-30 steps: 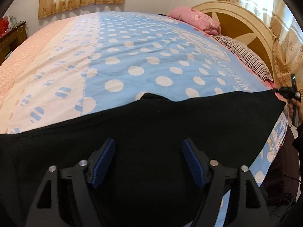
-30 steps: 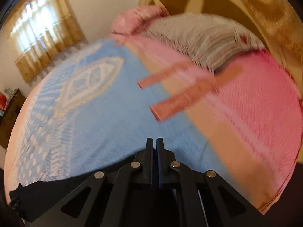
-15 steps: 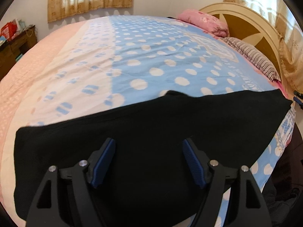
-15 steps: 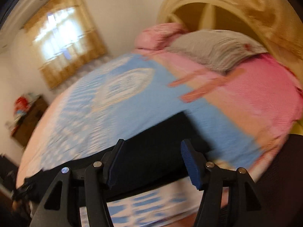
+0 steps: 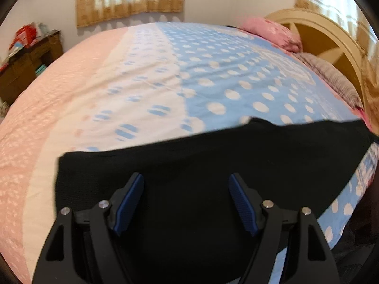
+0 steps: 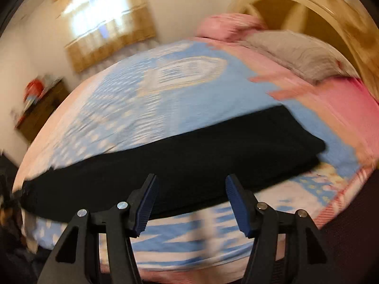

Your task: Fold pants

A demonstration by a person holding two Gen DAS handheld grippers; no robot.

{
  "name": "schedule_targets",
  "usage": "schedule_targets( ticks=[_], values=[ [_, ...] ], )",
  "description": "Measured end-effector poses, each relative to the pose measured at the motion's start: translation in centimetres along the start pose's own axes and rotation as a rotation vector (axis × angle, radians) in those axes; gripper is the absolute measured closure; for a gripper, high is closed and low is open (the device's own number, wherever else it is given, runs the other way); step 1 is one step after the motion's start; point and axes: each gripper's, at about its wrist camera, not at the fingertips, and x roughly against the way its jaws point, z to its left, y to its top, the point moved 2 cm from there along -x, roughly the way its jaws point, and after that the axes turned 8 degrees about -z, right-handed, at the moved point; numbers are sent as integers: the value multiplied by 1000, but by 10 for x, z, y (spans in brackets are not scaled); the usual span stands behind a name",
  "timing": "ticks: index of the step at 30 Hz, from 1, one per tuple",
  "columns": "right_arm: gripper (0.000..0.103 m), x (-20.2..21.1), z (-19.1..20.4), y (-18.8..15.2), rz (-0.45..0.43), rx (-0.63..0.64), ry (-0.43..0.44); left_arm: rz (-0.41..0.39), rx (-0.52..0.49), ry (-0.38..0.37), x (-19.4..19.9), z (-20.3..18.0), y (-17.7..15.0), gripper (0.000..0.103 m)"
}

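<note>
Along the near edge of the bed [image 5: 146,75], the black pants [image 5: 213,165] lie flat in a long band, and with your left gripper [image 5: 186,203] and right gripper [image 6: 190,204] both spread wide and holding nothing, a shallow pinch could catch only the top layer and skew the fold.

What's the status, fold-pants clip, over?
Left gripper open, right gripper open, both empty. Pants flat on bed. Nothing in the way.
</note>
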Motion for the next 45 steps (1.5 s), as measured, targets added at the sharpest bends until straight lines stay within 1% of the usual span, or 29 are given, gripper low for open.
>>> schedule_targets(
  ticks=[3,4,6,7,8,10,12,13,14,16,18,19,22,24,25,26,27,28,29,31,33,34,35,37,39,42,43,44,45],
  values=[
    [42,-13,42,-13,47,75,134,1,41,22,-1,15,-1,25],
    [42,-21,53,-19,70,94,160,2,42,27,-1,16,-2,25],
    [42,-46,66,-36,165,111,159,3,37,35,-2,18,-3,25],
    [42,-56,69,-43,208,123,144,3,35,40,-2,18,-3,25],
    [42,-57,75,-47,198,161,117,3,34,42,-2,19,-2,25],
    [42,-51,81,-48,175,203,102,-2,31,50,0,23,1,25],
    [42,-43,82,-44,159,184,142,-24,28,68,6,30,6,25],
    [42,-39,81,-40,145,163,168,-42,32,96,12,38,10,24],
    [42,-34,80,-39,121,152,178,-51,36,115,15,44,12,24],
    [42,-30,80,-36,70,152,169,-73,59,153,23,61,16,23],
    [42,-27,81,-36,38,134,180,-82,110,178,28,81,15,20],
    [42,-28,83,-34,30,124,187,-80,136,180,27,90,13,18],
    [42,-32,90,-36,22,113,210,-34,191,178,14,105,2,18],
    [42,-36,96,-39,23,128,203,-6,255,118,3,110,-7,20],
    [42,-38,99,-40,23,140,200,-5,264,113,2,110,-8,20],
    [42,-38,102,-43,24,152,200,-22,251,120,1,106,-8,20],
    [42,-39,106,-45,25,160,202,-23,233,115,0,102,-7,20],
    [42,-40,108,-46,25,164,206,-17,219,107,-2,98,-7,22],
    [42,-41,110,-48,28,164,211,-19,213,108,-3,93,-7,26],
    [42,-45,112,-50,34,158,219,-20,193,103,-4,85,-8,28],
    [42,-47,113,-53,34,149,224,-13,145,128,-6,79,-8,31],
    [42,-48,114,-53,36,142,231,-13,142,128,-6,80,-9,35],
    [42,-49,115,-54,36,139,233,-15,151,125,-6,83,-8,40],
    [42,-51,115,-56,37,136,234,-19,184,108,-5,91,-8,46],
    [42,-51,115,-57,33,133,236,-22,214,84,-4,97,-9,48],
    [42,-53,113,-59,33,105,240,-10,188,93,-3,90,-10,52],
    [42,-54,112,-59,33,99,239,-1,187,81,-3,87,-10,53],
    [42,-54,112,-59,32,96,237,11,198,48,-1,84,-10,53],
    [42,-54,112,-59,29,96,237,15,206,32,1,84,-10,53]
  ],
)
